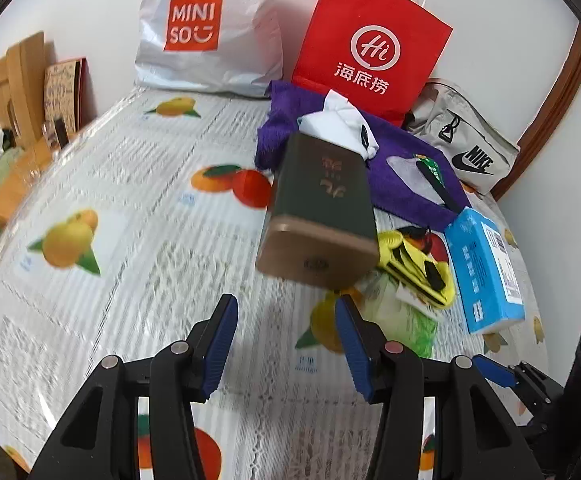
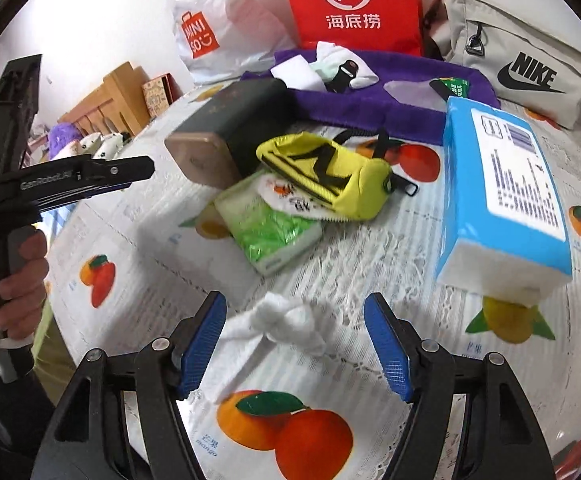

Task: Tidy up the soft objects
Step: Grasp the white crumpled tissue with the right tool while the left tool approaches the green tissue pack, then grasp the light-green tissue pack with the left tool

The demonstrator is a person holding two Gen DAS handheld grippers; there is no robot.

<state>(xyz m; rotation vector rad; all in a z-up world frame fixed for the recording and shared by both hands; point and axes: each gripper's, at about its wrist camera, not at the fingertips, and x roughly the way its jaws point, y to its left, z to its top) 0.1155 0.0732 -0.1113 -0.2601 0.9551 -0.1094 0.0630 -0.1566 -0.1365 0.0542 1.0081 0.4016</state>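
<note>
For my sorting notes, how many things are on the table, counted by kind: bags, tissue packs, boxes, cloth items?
Bags: 5 (Miniso bag, red paper bag, Nike bag, yellow pouch, green packet)
Tissue packs: 1
Boxes: 1
Cloth items: 3 (purple cloth, white socks, white wad)
Total: 10

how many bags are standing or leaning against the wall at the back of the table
3: a white Miniso plastic bag at the back left, a red Haidilao paper bag in the middle, and a beige Nike pouch at the right. More may be hidden behind them.
</note>
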